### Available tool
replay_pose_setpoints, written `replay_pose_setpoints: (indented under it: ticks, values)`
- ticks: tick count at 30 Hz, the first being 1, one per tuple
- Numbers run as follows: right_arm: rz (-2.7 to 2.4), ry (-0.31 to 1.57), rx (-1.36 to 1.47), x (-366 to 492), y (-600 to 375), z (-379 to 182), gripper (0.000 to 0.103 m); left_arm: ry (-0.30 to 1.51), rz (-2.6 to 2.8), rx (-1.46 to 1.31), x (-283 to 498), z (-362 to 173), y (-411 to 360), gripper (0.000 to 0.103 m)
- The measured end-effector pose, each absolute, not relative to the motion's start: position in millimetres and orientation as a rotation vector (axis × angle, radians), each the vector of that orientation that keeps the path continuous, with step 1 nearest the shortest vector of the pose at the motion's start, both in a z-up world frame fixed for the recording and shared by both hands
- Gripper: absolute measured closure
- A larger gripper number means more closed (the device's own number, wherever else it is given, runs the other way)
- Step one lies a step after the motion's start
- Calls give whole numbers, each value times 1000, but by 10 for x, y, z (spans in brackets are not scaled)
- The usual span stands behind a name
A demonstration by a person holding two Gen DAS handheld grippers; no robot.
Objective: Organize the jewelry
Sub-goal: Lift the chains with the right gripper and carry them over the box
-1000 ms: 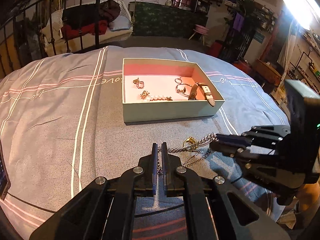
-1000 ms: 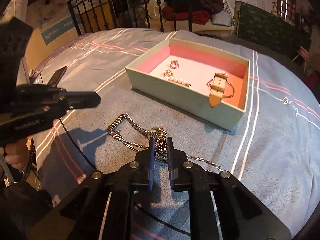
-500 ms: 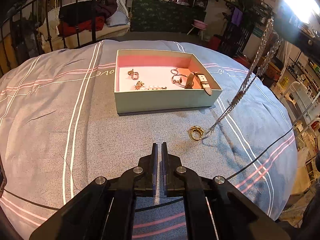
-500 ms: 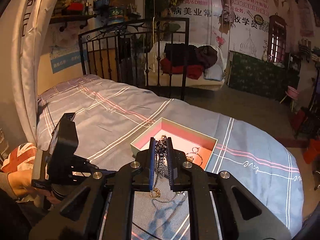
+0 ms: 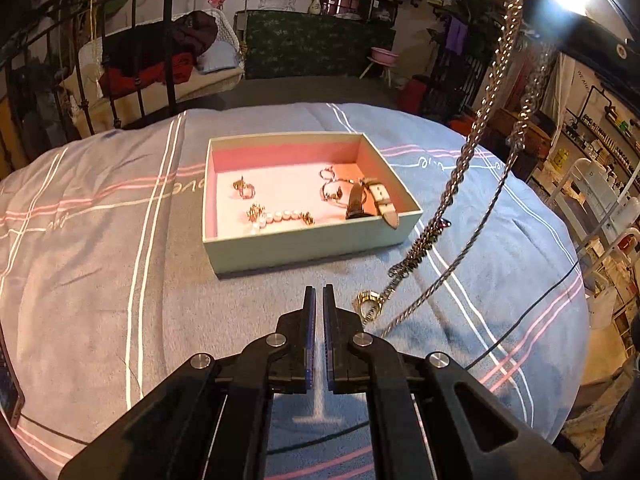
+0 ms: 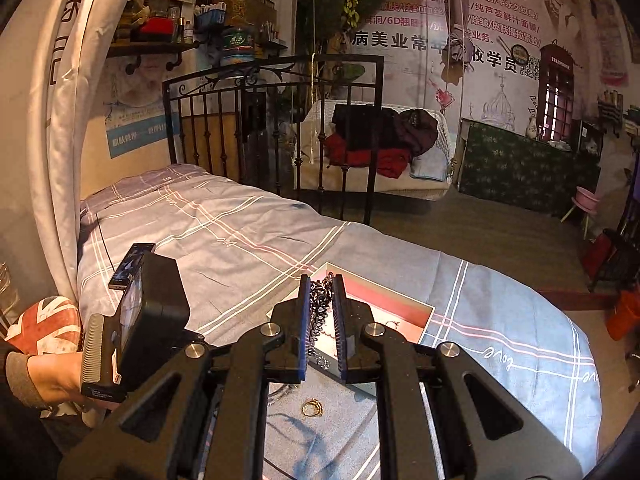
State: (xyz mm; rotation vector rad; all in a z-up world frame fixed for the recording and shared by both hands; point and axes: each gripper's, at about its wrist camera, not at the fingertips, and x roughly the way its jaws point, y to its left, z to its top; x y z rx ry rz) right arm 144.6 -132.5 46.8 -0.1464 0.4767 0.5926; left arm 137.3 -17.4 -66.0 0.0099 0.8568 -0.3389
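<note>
Left wrist view: left gripper [image 5: 319, 300] low over the bedspread [image 5: 100, 280], jaws nearly together with only a thin slit between, nothing held. Ahead, open jewelry box [image 5: 304, 240] on the bed, pink-lined, already holding earrings [image 5: 244, 189], a pearl piece [image 5: 280, 216] and a watch [image 5: 374, 200] draped over its right wall. Silver chain necklace [image 5: 472, 152] hanging in long doubled strands from above at upper right, gold ring [image 5: 369, 305] at its bottom end, just beside the left fingertips and touching or barely off the cloth — cannot tell which.

Right wrist view: right gripper [image 6: 320, 312] raised high above the bed, jaws clamped on a bunched handful of chain links, ring [image 6: 312, 407] visible far below on the bedspread, box corner [image 6: 408, 312] beyond the fingers. Left hand [image 6: 56, 376] on its handle at lower left.

Likely reason for the height: lifting the long chain clear of the cloth, so the dangling end can swing over the box wall without dragging. Left gripper apparently idle, perhaps ready to steady the ring.
</note>
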Motion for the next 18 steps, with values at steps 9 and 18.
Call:
replay_pose_setpoints:
  ticks: [9,18]
  values:
    - [521,422,-109,1979,-1359,722,92,763,-339,12,1950,-193,-296,99]
    - [463,423,-39,2430,-1494,760,92,757,-318,26,2345,-53,-420,99]
